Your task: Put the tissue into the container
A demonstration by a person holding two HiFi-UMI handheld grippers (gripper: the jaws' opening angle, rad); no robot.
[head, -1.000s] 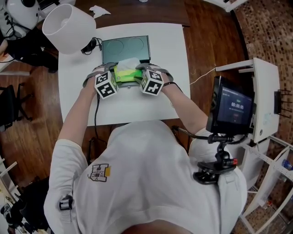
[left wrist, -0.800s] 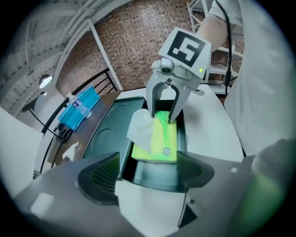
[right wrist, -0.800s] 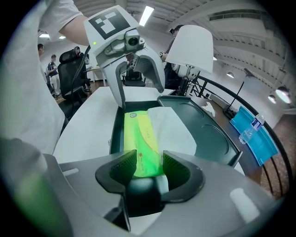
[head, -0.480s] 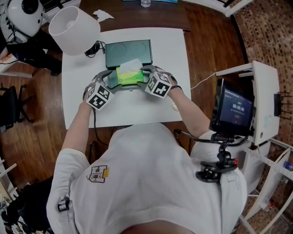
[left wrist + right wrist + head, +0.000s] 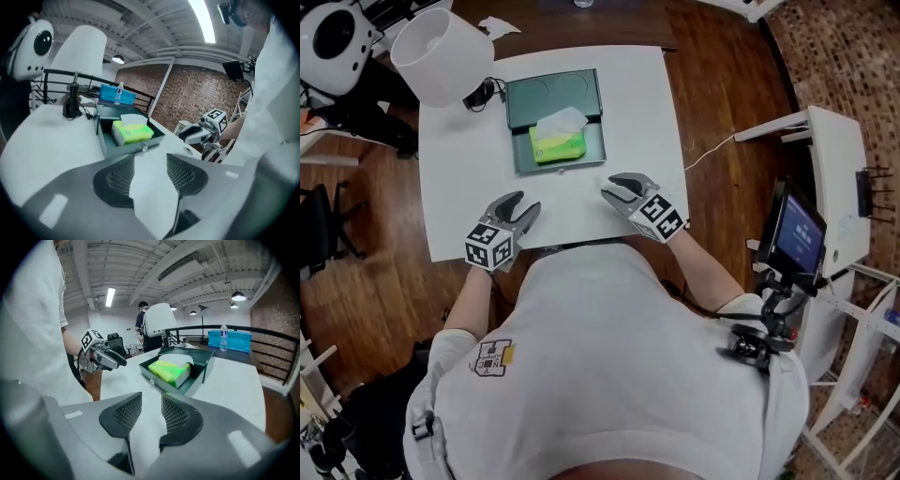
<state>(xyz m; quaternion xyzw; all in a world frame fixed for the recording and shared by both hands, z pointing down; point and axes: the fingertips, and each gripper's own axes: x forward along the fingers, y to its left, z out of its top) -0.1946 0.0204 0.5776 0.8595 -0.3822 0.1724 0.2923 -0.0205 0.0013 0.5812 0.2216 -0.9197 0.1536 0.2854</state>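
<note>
Both grippers are hovering low over the near edge of the white table (image 5: 628,112), well apart from each other, with the person's hands behind them. The left gripper (image 5: 523,203) is pointing forward and a little to its right; its jaws are closing, though a clear gap shows between the ribbed pads and only bare tabletop is lying in that gap. The right gripper (image 5: 611,187) is pointing forward and to its left, and its jaws are closing too – the gap there is narrower, and nothing is sitting between the pads.

The tissue pack (image 5: 558,143), bright green with a white sheet sticking up from its top, is lying inside the dark green container (image 5: 553,94). It is resting toward the container wall nearest the grippers, leaving bare floor beyond it. From the left gripper the container is standing ahead and to the right; from the right gripper it is ahead and to the left. Neither gripper is touching the container or the pack.

In the left gripper view the pack (image 5: 132,131) is showing beyond the jaws, and the right gripper (image 5: 197,133) is hanging off to the right. In the right gripper view the pack (image 5: 169,370) is sitting just past the jaws, with the left gripper (image 5: 105,357) off to the left.

Farther ahead of the left gripper – beyond the container's left side – a white lampshade (image 5: 441,52) is overhanging the table's far corner.
</note>
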